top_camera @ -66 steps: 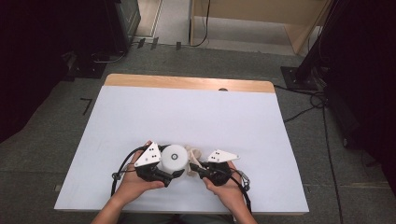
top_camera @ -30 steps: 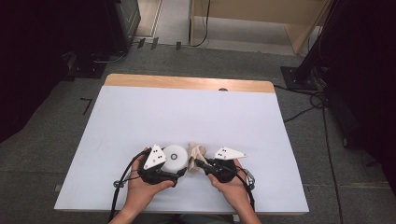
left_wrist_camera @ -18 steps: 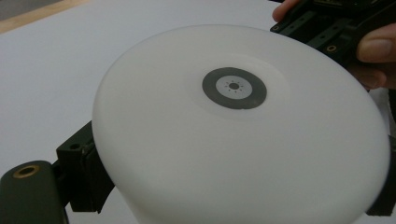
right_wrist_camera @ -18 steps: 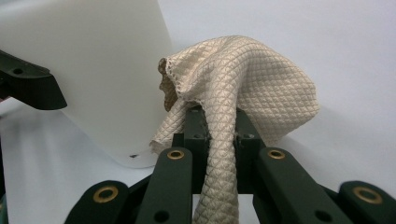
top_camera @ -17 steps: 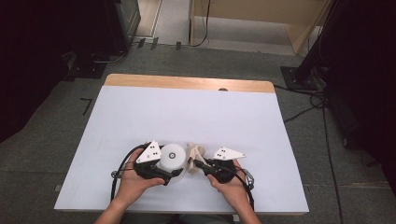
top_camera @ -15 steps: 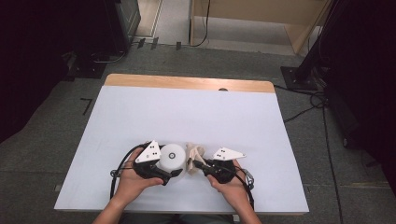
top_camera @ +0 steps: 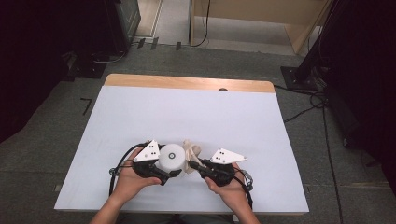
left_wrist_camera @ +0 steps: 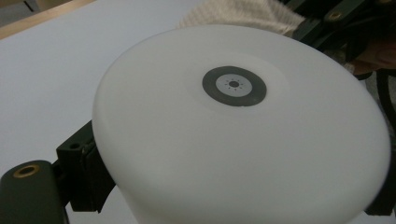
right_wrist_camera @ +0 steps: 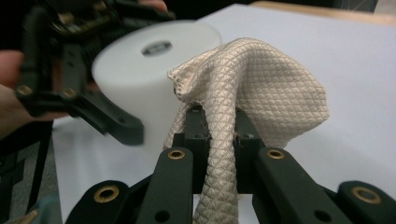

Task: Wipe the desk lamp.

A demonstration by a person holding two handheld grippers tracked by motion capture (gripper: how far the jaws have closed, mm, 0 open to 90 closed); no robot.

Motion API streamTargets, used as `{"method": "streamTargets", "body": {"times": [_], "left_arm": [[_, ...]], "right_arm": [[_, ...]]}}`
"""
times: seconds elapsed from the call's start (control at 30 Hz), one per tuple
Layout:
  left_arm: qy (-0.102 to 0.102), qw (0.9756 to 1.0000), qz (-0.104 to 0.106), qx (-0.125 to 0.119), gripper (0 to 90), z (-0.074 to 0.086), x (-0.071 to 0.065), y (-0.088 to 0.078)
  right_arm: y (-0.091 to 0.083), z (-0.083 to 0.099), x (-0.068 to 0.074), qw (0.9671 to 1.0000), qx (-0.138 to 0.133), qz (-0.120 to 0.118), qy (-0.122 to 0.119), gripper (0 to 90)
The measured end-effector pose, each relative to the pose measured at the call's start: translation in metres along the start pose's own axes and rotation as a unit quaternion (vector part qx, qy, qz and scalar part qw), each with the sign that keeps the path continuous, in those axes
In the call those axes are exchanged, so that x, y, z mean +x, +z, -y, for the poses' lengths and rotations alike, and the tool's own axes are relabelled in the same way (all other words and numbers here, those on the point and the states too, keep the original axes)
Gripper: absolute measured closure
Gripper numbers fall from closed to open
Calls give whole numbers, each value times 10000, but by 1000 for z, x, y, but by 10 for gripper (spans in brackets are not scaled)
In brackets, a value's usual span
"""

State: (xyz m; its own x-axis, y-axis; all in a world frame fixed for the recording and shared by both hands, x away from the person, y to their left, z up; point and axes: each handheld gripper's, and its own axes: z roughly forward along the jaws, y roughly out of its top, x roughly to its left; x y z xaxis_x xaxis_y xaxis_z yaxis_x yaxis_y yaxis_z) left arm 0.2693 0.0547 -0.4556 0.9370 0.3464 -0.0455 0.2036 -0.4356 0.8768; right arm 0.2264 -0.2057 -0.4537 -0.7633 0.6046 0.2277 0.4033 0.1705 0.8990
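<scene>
While scarcely shifted from a moment ago, still clamps the left tool [top_camera: 166,171] around the white cylinder [top_camera: 171,157] near the front of the surface [top_camera: 187,116], still pinches the beige cloth [right_wrist_camera: 252,88] tight in the right tool [right_wrist_camera: 218,140] against its side, so likely mid-wipe, with nothing blocking before the far wooden strip [top_camera: 187,83].

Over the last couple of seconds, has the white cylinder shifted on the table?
No. In the high view the white cylinder sits at the same spot relative to the table's near edge, held by the left hand-held gripper.
</scene>
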Motion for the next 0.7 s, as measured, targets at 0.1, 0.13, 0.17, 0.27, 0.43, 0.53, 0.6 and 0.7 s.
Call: {"method": "streamTargets", "body": {"times": [0.1,0.13,0.17,0.27,0.43,0.53,0.6,0.7], "left_arm": [[-3,10000,13,-18,81,0,0,0],[-5,10000,14,-19,81,0,0,0],[-7,10000,13,-21,81,1,0,0],[-14,10000,8,-32,81,1,0,0],[-21,10000,7,-33,81,1,0,0],[-18,10000,2,-33,81,1,0,0],[-27,10000,-6,-36,81,1,0,0],[-28,10000,-10,-37,80,1,0,0]], "right_arm": [[-5,-7,6,9997,-209,4,-87,813],[-7,-9,8,9997,-241,3,-91,812],[-8,-11,8,9995,-283,-6,-135,813],[-7,-10,7,9996,-263,-33,-96,812],[3,2,0,10000,20,-61,70,812],[11,11,-8,9993,252,-153,235,811],[16,17,-11,9985,423,-148,306,811],[23,25,-14,9972,642,-97,363,811]]}}
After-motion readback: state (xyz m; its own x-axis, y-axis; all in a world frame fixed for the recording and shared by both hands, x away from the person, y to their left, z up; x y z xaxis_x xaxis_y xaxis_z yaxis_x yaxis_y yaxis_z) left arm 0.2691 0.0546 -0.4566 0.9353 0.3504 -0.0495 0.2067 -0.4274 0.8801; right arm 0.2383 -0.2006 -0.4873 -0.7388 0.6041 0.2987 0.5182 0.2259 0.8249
